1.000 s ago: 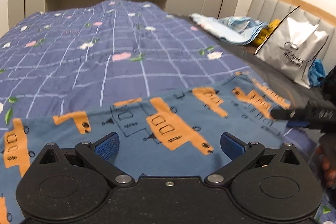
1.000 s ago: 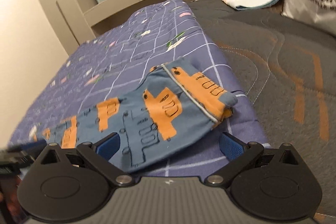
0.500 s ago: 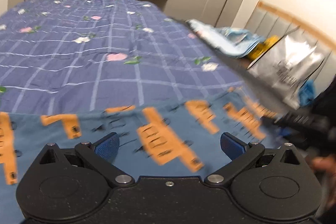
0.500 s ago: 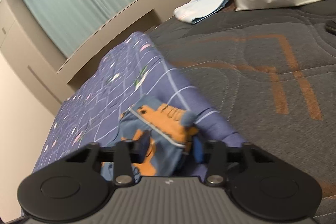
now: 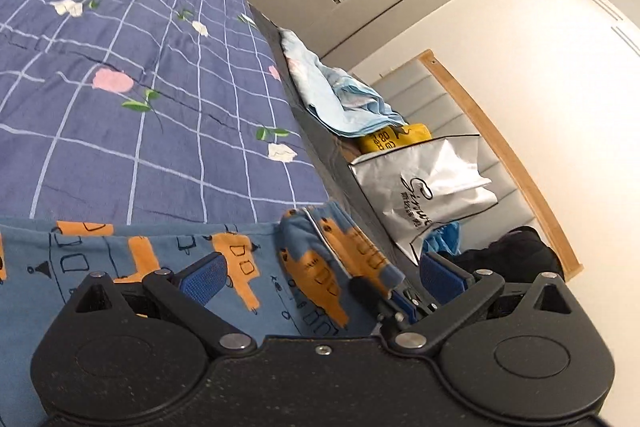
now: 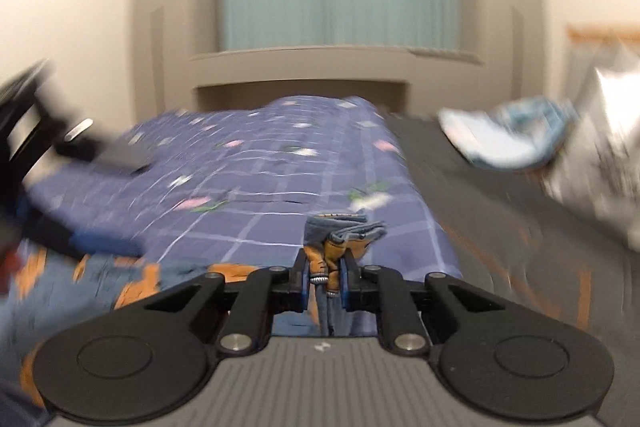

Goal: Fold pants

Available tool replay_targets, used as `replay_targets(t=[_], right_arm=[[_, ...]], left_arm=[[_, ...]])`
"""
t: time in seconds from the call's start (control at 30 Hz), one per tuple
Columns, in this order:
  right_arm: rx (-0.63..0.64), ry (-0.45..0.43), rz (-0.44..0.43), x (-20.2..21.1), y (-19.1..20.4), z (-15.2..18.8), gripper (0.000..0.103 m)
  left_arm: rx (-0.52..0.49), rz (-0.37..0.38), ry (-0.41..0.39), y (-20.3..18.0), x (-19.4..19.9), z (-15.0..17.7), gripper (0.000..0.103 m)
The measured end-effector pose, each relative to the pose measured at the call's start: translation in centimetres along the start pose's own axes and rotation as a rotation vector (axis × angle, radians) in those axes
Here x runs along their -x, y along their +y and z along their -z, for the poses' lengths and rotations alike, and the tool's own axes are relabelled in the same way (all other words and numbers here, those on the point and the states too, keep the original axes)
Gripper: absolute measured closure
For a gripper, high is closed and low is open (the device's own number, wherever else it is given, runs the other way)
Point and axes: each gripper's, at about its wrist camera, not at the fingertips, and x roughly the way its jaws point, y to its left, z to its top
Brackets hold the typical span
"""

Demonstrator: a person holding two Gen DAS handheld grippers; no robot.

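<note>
**A:** What does the left wrist view show?

**B:** Blue cotton pants with an orange digger print lie spread across the near part of a purple checked floral bedspread. The left gripper hangs over them with its blue-padded fingers wide apart, gripping nothing. At the right end, the fabric is lifted into a bunched peak, and the right gripper reaches in there, clamped on that corner. Further right, beside the bed edge, stand a silver paper bag with black lettering and a crumpled pale blue cloth.

**A:** And the right wrist view?

**B:** It is blurred. The right gripper's fingers are closing and already pinch a gathered orange-and-blue edge of the pants between the pads. The rest of the garment trails away near left.

**A:** How far along is the folding?

**B:** Early, I judge. One corner is taken up; no finished fold shows. The left side lies flat and ungripped, so carrying the fabric over and smoothing it remain.
</note>
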Motion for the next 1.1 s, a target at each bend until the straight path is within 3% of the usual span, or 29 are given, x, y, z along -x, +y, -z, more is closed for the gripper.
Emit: replay_targets(t=[0.17,0.33,0.53,0.7,0.8,1.1], right_arm=[[0.199,0.018,-0.1,0.7,5.7,0.2,0.088],[0.365,0.065,-0.184,1.2,10.5,1.8,0.088],[0.441,0.107,-0.184,0.8,12.6,3.6,0.087],[0.426,0.119,-0.179,-0.2,11.8,3.7,0.085],[0.424,0.118,-0.175,-0.4,11.7,3.7,0.084],[0.405,0.066,-0.156,1.8,11.9,3.3,0.087]], left_arm=[[0.069,0.034,0.044,2.0,0.0,1.3,0.001],[0.112,-0.004,0.055,4.2,0.9,2.8,0.003],[0.089,-0.123,0.036,4.6,1.5,3.9,0.033],[0.102,-0.2,0.033,4.9,1.4,4.0,0.07],[0.106,-0.226,0.032,5.2,1.4,4.1,0.086],[0.051,-0.224,-0.025,3.3,3.4,4.1,0.093]])
